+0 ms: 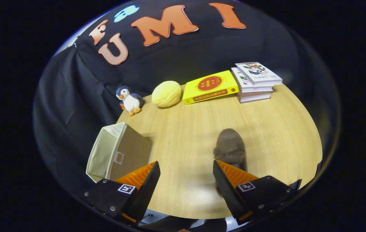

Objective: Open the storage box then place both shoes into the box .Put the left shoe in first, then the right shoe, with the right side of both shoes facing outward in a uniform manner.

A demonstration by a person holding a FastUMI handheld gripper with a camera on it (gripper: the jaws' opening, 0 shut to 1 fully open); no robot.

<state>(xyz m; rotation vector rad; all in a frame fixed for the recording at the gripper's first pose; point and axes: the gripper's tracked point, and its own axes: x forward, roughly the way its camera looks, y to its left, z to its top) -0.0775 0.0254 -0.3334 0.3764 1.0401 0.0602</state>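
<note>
A beige fabric storage box (118, 153) stands on the wooden table (273, 129) just beyond my left finger, its open top turned to the left and its inside pale. A brown fuzzy shoe (230, 146) lies on the table just ahead of my right finger, which covers its near end. My gripper (186, 175) hangs above the table with its fingers wide apart and nothing between them.
Along the far edge of the table sit a plush penguin (130, 100), a yellow round plush (167, 93), a yellow book (209, 86) and a stack of white books (255, 81). The table's near edge runs just under my fingers.
</note>
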